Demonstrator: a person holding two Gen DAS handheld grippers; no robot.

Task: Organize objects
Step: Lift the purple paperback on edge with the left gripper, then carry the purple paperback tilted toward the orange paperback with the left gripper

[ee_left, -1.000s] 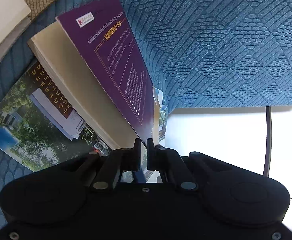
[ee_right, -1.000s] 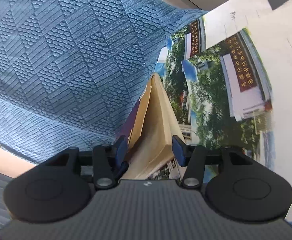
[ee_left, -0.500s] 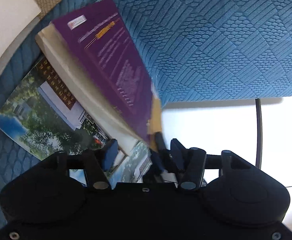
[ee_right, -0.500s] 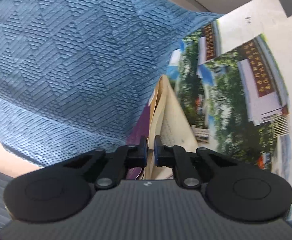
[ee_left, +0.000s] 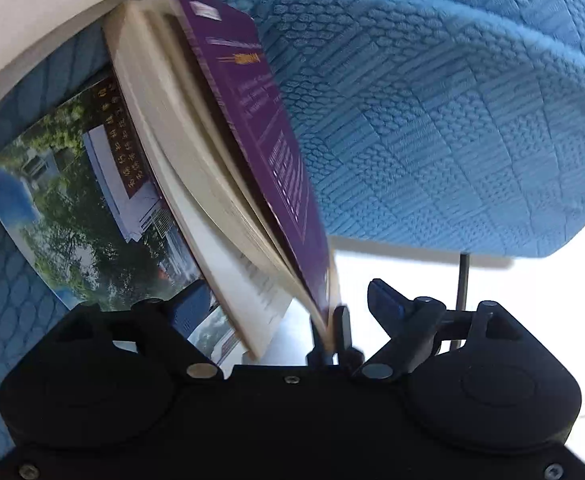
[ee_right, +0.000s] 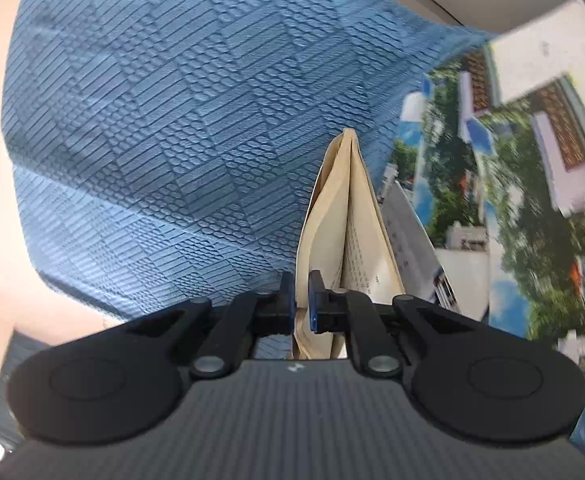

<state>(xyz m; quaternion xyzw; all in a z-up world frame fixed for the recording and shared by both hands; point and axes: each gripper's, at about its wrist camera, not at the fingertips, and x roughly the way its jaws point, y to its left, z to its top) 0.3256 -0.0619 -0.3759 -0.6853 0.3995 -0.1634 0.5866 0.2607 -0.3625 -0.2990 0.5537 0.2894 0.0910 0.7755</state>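
Note:
A purple-covered book [ee_left: 260, 128] stands on edge over the blue seat, its cream pages fanning apart. My left gripper [ee_left: 288, 308] is opening; the book's near corner hangs between its jaws and neither blue pad presses it. In the right wrist view the same book [ee_right: 356, 216] is seen edge-on, and my right gripper [ee_right: 301, 300] is shut on a bundle of its pages and cover. Black fingertips [ee_left: 341, 324] of that right gripper show in the left wrist view, pinching the cover's lower edge.
A photo-cover magazine [ee_left: 72, 200] [ee_right: 512, 200] lies flat on the blue textured cushion [ee_left: 452, 120] [ee_right: 152, 120] under the book. White sheets [ee_right: 540, 52] lie beyond it. A thin black rod [ee_left: 463, 300] stands over the pale floor [ee_left: 540, 312] past the cushion's edge.
My left gripper let go of the purple cover and spread wide. My right gripper closed on the book and rose with it; the pages have fanned out.

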